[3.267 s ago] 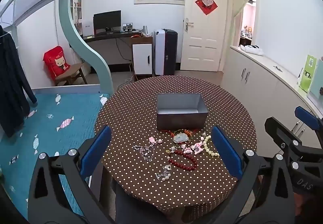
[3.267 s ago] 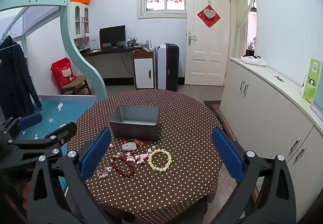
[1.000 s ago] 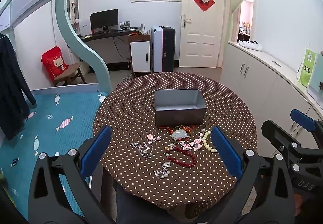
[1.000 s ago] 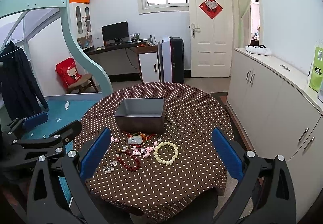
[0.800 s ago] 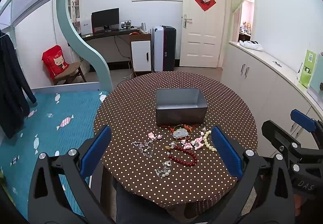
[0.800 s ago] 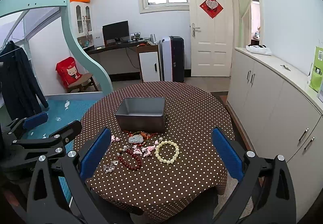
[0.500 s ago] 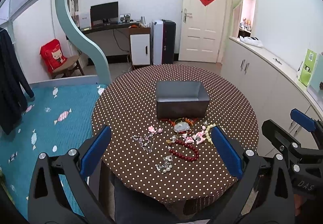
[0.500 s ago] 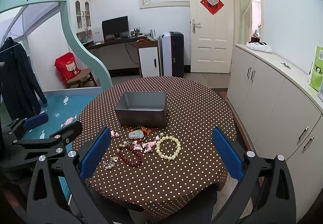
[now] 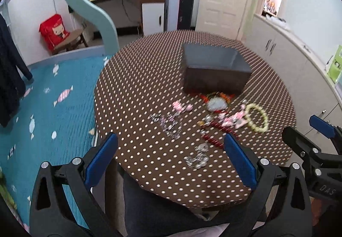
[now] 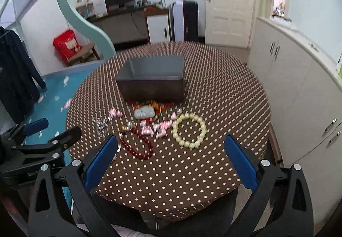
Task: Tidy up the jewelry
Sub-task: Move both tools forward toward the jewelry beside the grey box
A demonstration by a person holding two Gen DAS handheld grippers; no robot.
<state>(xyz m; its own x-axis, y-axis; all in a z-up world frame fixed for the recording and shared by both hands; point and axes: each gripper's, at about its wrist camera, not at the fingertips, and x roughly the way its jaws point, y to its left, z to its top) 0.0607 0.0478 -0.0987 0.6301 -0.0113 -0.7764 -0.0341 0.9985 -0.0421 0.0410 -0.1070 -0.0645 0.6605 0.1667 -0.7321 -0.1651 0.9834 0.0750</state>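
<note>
Nothing sorted yet. Grey box (image 10: 152,78) looks empty on tabletop (image 10: 224,96). Jewelry loose just before it: cream bracelet (image 10: 189,130), red bracelet (image 10: 136,144), silver chain (image 9: 167,123). Your left tool (image 9: 171,156) and right tool (image 10: 171,156) gape wide, holding nothing. All pieces left to box.

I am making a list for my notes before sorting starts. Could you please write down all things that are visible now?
Round table with brown white-dotted cloth: one, centre.
Grey rectangular metal box: one, open-topped, on the table's far part.
Cream bead bracelet: one, right of the pile.
Dark red bead bracelet: one, near side.
Pale stone pendant on red-orange cord: one, just before the box.
Pink charms: several, mid-pile.
Silver chain pieces: a few, left side.
Left gripper: black, blue pads, open.
Right gripper: same, open.
</note>
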